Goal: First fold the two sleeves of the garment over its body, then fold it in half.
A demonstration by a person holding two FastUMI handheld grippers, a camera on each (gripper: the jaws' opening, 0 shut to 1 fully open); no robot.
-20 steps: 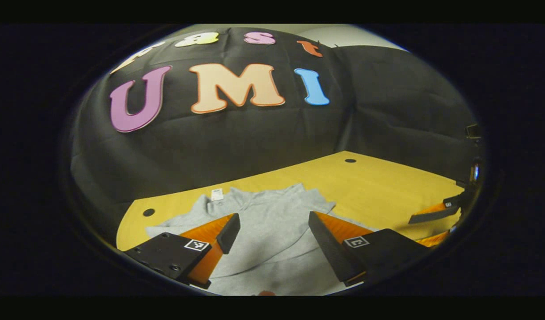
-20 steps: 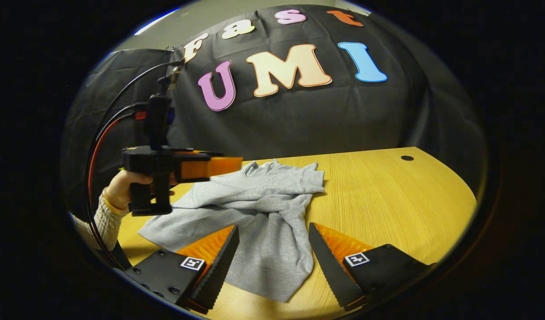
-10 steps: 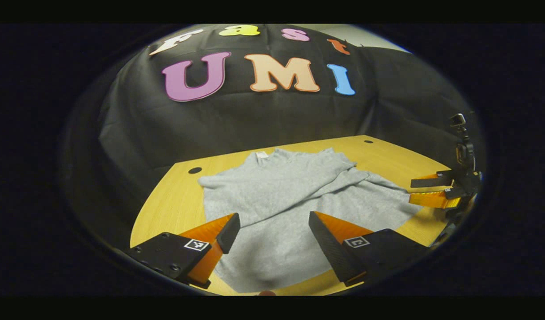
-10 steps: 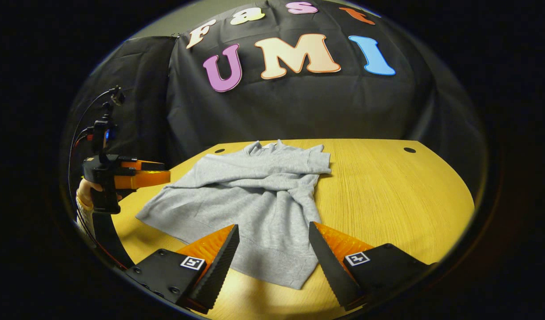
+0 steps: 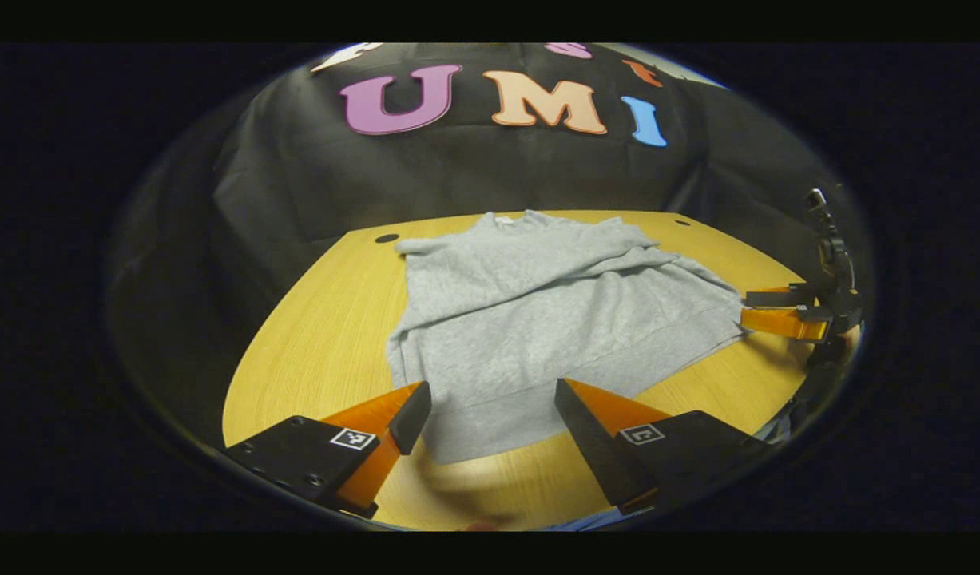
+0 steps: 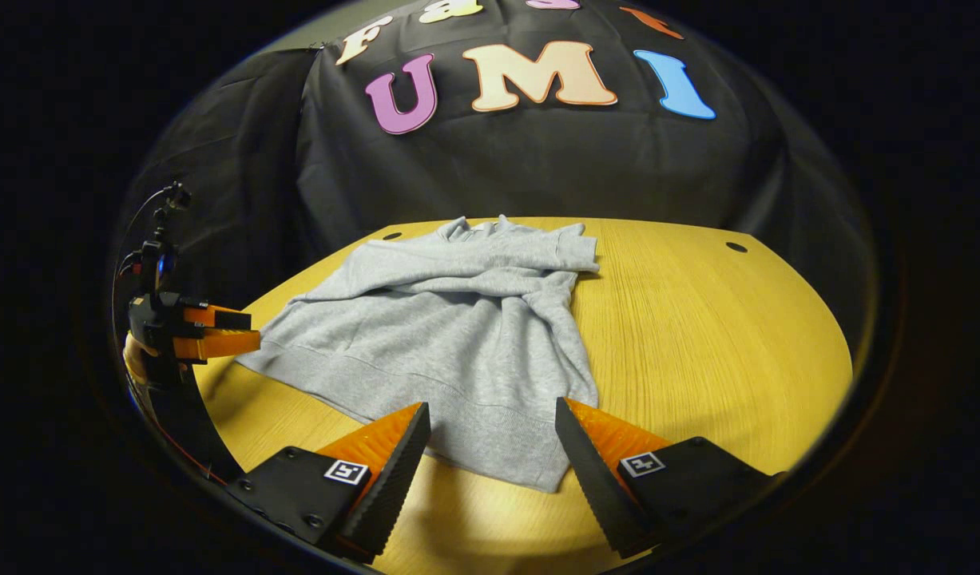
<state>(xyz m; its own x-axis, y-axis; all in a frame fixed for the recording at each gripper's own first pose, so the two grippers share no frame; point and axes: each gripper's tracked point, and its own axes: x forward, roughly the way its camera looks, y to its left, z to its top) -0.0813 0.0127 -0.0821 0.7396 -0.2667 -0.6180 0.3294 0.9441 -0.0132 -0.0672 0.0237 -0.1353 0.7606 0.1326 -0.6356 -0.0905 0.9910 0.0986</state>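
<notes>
Left gripper view, listed largest to smallest.

Table [image 5: 314, 351]: yellow wood-grain top, rounded edge, dark round holes near the far rim at 11 and 1 o'clock. Also seen in right gripper view, bare at 3 o'clock.

Garment [image 5: 537, 311]: grey sweatshirt, lying flat at centre of table, collar toward 12 o'clock, ribbed hem toward 6 o'clock. Both sleeves laid across the body; upper sleeve running from the 10 o'clock shoulder toward 2 o'clock. Not yet folded in half. In right gripper view, same garment [image 6: 450, 327] left of table centre, one cuff [image 6: 577, 251] ending at about 1 o'clock of the cloth, hem corner nearest at 6 o'clock.

Left gripper [image 5: 490, 411]: at 6 o'clock, jaws spread wide, nothing between them, hem of garment visible in the gap; whether the fingers touch the cloth cannot be told. In right gripper view, seen at 9 o'clock [image 6: 218, 331], fingers close to one another and pointing at the garment's near hem corner, just beside it, held by a hand [image 6: 134, 355] largely hidden behind the body; cables rising from it.

Right gripper [image 6: 490, 415]: at 6 o'clock, jaws spread wide, nothing held, hem corner of garment in the gap. In left gripper view, at 3 o'clock [image 5: 777, 311], fingertips just beside the garment's hem corner.
</notes>
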